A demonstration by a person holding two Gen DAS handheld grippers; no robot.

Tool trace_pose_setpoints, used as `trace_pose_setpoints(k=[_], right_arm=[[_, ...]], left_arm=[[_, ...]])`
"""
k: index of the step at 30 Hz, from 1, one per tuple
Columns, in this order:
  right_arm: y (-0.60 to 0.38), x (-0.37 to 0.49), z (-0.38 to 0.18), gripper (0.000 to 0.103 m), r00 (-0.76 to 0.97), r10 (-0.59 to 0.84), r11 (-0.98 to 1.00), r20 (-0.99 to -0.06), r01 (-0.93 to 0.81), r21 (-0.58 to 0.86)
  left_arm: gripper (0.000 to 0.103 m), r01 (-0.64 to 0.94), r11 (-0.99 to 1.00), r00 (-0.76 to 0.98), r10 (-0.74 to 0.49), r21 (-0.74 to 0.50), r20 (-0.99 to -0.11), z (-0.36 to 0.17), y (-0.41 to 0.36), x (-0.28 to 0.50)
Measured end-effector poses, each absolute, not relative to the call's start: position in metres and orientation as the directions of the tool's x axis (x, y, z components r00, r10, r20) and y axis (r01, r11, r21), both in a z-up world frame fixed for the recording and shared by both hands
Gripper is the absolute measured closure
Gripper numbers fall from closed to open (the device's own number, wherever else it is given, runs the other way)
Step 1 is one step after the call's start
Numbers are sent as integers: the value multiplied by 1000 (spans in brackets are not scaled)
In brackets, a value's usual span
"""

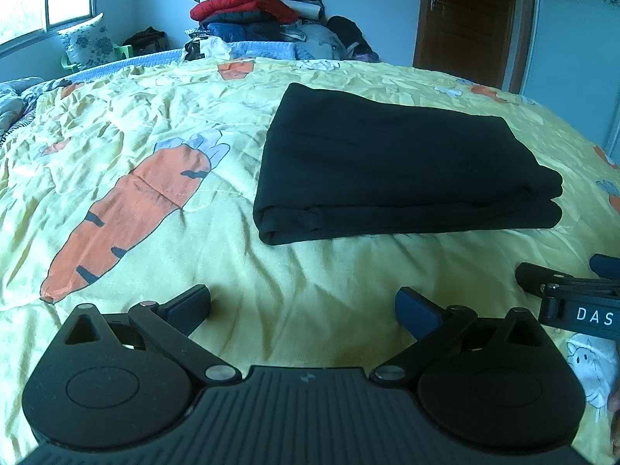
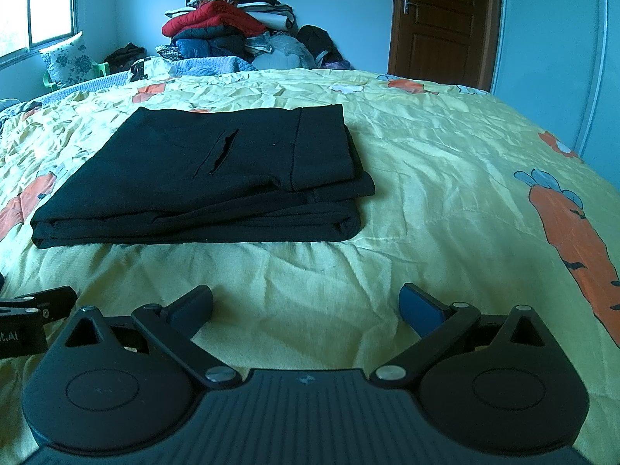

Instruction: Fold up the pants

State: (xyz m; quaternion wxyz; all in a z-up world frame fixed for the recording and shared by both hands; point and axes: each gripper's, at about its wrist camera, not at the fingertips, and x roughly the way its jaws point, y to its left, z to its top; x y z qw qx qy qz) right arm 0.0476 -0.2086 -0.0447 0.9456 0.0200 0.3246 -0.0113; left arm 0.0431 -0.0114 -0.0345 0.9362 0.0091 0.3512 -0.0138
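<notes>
Pants (image 1: 399,170) folded flat on bed (image 1: 294,290).
Left gripper (image 1: 303,306) and right gripper (image 2: 306,306): jaws released, empty, near the pants, apart from them.

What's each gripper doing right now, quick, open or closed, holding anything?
Left gripper: open, holding nothing, short of the folded black pants.
Right gripper: open, holding nothing, over the yellow carrot-print bedspread.

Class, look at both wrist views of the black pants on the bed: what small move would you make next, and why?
Probably none on the cloth: hold both grippers back. The black pants already lie as a stacked, folded rectangle on the yellow bedspread, and the left gripper and right gripper are open, empty and short of it. At most, square the offset right-hand layers.
</notes>
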Motion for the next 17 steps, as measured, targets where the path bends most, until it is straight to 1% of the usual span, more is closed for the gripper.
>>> trace_pose_setpoints(k=[3, 5, 11, 14, 17], right_arm=[[-209, 47, -45, 0, 789, -8, 999, -614, 33, 30], [-209, 47, -44, 0, 791, 3, 999, -612, 22, 34], [-205, 40, -37, 0, 794, 51, 999, -606, -28, 47], [-201, 34, -31, 0, 794, 106, 994, -599, -85, 63], [-196, 30, -27, 0, 791, 136, 990, -597, -127, 58]], left_arm=[[0, 24, 1000, 753, -12, 9, -657, -34, -10, 43], [0, 0, 1000, 763, 17, 25, -646, -32, -9, 40], [1, -42, 993, 810, 97, 108, -579, -19, -8, 27], [0, -45, 993, 826, 99, 111, -555, -12, -7, 21], [0, -30, 994, 830, 84, 106, -552, -8, -7, 19]])
